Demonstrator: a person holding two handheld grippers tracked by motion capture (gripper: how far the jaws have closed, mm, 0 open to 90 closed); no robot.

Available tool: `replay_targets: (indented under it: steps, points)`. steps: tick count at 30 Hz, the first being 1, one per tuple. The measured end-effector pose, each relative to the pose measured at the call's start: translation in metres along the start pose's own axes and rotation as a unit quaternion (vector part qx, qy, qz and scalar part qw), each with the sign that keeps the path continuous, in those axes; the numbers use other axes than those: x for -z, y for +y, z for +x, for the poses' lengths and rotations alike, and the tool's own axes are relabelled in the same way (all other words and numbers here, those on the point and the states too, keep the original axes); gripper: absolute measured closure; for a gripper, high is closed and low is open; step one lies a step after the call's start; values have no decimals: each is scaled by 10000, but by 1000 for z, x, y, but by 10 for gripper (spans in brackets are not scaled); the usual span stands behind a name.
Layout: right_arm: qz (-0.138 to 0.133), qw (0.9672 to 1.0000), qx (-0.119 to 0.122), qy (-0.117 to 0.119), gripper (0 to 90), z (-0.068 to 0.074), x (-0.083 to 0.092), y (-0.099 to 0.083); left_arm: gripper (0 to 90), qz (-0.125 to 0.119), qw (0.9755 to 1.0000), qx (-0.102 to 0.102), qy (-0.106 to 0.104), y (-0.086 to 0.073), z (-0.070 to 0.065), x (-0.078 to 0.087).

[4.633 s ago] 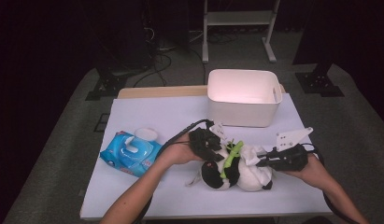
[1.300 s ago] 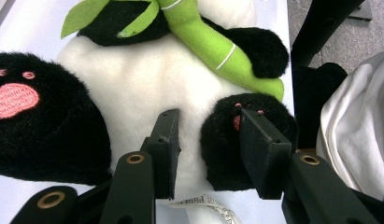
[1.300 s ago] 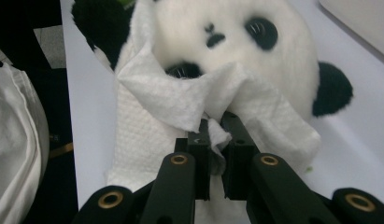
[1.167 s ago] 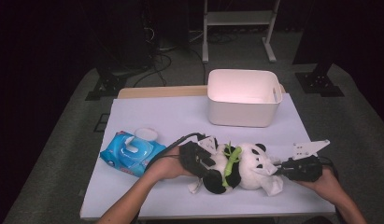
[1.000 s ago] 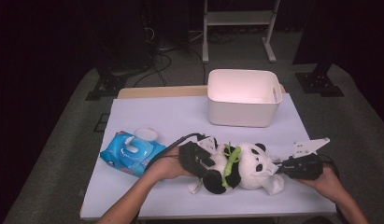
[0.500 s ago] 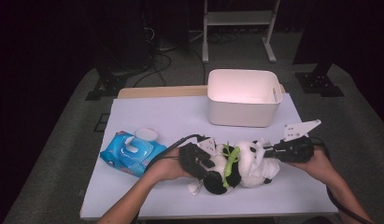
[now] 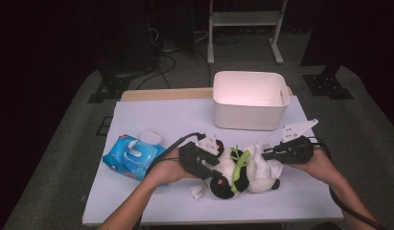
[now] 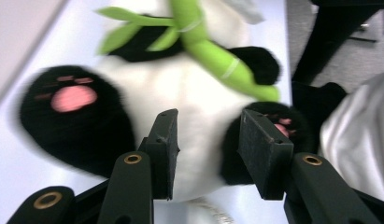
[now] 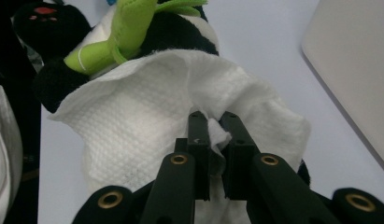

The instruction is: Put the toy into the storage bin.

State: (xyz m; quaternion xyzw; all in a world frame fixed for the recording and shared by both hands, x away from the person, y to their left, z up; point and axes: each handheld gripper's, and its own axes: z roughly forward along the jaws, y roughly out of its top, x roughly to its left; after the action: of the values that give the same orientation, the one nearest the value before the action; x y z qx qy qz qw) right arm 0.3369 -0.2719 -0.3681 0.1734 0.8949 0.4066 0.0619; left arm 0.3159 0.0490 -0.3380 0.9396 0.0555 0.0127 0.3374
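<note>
A black-and-white plush panda (image 7: 254, 179) lies on the white table (image 7: 151, 120) with a green bamboo stalk (image 7: 240, 164) on its chest. My left gripper (image 7: 214, 165) comes in from the left. Its jaws press on the panda's white belly (image 8: 199, 102) between the black legs, so my left gripper (image 8: 206, 135) is shut on it. My right gripper (image 7: 267, 154) comes in from the right, shut on a white wipe (image 7: 267, 165). In the right gripper view that wipe (image 9: 147, 112) drapes over the panda's head, pinched by my right gripper (image 9: 216, 123).
A white bin (image 7: 249, 98) stands at the back right, close behind the panda. A blue wipes pack (image 7: 132, 155) lies at the left beside a small white disc (image 7: 150, 137). A wooden board (image 7: 166, 94) runs along the table's far edge.
My right gripper has risen and moved left over the panda's head, drawing the wipe with it. The left gripper has kept its hold in place.
</note>
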Motion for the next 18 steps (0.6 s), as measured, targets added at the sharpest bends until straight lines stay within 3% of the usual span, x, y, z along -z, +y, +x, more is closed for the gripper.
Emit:
replay_targets:
  steps: [1, 2, 6, 7, 10, 18]
  points:
    - [7, 10000, 24, 4, 830, 0, 1, -1, 568, 60, 9999, 16, 142, 1, 2, 3]
    - [7, 10000, 24, 4, 830, 0, 1, -1, 568, 60, 9999, 16, 142, 1, 2, 3]
    - [21, 10000, 42, 6, 830, 3, 3, -2, 568, 554, 9973, -57, 472, -4, 5, -7]
    - [5, 10000, 46, 9, 830, 3, 3, -3, 568, 601, 9971, -70, 462, -5, 5, -11]
    - [9, 10000, 18, -9, 832, 6, 5, -6, 572, 559, 9973, -27, 482, -8, 6, -20]
    - [109, 9999, 6, -4, 833, 6, 10, -11, 580, 630, 9961, -263, 558, 3, 8, -31]
